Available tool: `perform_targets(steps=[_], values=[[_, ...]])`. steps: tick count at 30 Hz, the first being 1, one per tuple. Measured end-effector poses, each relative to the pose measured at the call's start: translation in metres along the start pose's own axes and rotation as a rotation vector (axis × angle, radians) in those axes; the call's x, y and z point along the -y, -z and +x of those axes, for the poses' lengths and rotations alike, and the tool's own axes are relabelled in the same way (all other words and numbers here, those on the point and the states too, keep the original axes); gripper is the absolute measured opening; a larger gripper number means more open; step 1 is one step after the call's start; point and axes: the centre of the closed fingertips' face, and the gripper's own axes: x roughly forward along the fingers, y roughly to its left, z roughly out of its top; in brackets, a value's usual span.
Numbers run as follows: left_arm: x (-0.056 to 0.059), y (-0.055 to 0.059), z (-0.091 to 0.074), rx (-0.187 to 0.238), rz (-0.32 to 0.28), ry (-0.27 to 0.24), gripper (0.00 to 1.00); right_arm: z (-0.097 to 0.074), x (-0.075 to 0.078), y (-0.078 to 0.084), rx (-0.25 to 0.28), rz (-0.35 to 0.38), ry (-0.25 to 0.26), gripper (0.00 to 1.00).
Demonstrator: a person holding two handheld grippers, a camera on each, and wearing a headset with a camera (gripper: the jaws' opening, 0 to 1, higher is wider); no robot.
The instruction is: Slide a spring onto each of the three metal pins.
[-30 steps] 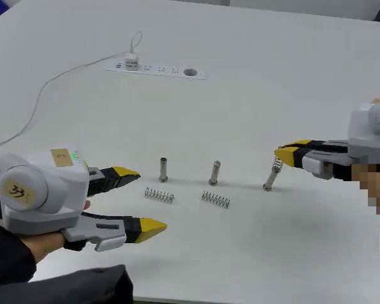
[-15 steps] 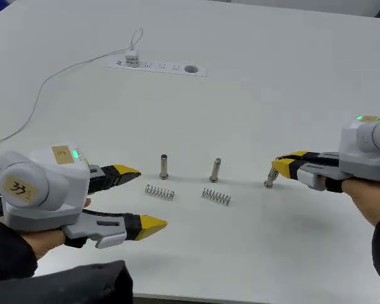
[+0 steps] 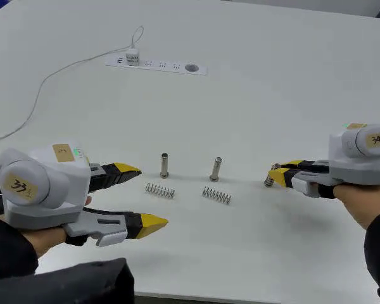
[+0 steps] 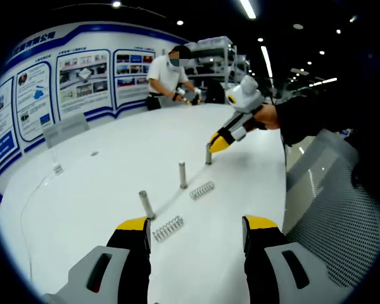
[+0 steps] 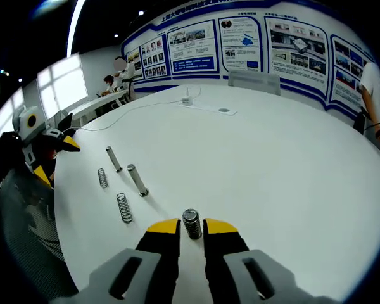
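The right gripper is pinched narrow around a spring that sits on the right pin, with its jaws close against the coil. I cannot tell whether that pin stands upright. The left gripper hangs wide open and empty, just beside the left loose spring. The other loose spring lies in front of the mid pin. That pin and the left pin both stand bare on the white desk.

The springs look like thin wire: light, soft along their length, and likely to roll on the smooth top or pop out of a hard squeeze. A light grip across the coil near its middle should leave an end free for the pin. The pins look stiff, but their feet are small, so a sideways nudge could tip them.
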Motion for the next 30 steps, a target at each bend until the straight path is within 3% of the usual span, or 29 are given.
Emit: perform_targets(steps=[7,15,23,30], values=[[0.001,-0.001,0.000,0.002,0.002,0.003,0.60,-0.012,-0.006,0.013,-0.029,0.015,0.001,0.16],[0.003,0.000,0.001,-0.003,0.006,0.010,0.60,-0.017,-0.031,0.019,-0.061,0.006,-0.051,0.15],[0.004,0.001,0.002,-0.007,0.008,0.015,0.60,-0.008,-0.064,0.003,-0.079,-0.087,-0.140,0.15],[0.003,0.002,0.002,-0.010,0.006,0.012,0.60,0.011,-0.087,-0.006,-0.134,-0.212,-0.211,0.15]])
